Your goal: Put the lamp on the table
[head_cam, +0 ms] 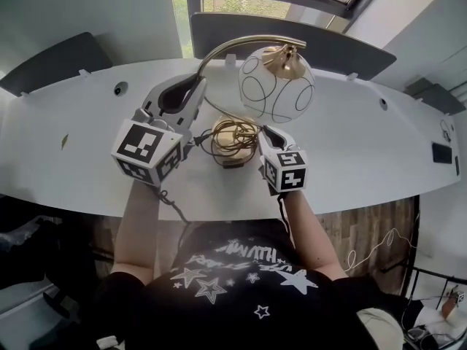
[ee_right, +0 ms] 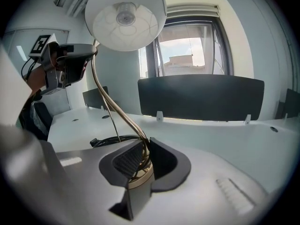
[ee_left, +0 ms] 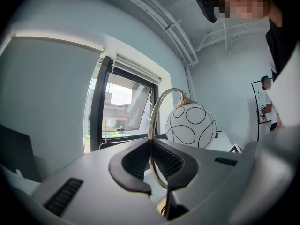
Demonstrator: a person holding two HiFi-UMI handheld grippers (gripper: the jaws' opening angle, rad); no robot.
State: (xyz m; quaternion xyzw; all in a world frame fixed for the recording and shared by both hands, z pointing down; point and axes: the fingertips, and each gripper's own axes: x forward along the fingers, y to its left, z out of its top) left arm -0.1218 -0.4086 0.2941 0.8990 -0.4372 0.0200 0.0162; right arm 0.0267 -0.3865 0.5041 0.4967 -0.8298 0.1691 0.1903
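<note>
Head view: one lamp [head_cam: 277,86] over one table [head_cam: 73,130], left gripper [head_cam: 195,86] jaws clamping its stem, right gripper [head_cam: 267,133] jaws its base.

The white surface [head_cam: 80,122] is long, with a curved front edge. Two round holes [head_cam: 120,88] are set into it, one towards each end. Dark upright panels [head_cam: 55,63] stand along its far edge, with small white clips [head_cam: 85,72] at their feet. A flat dark rectangle [head_cam: 441,152] lies near the right end. A black cord [head_cam: 165,194] trails across the near part and over the front edge.
</note>
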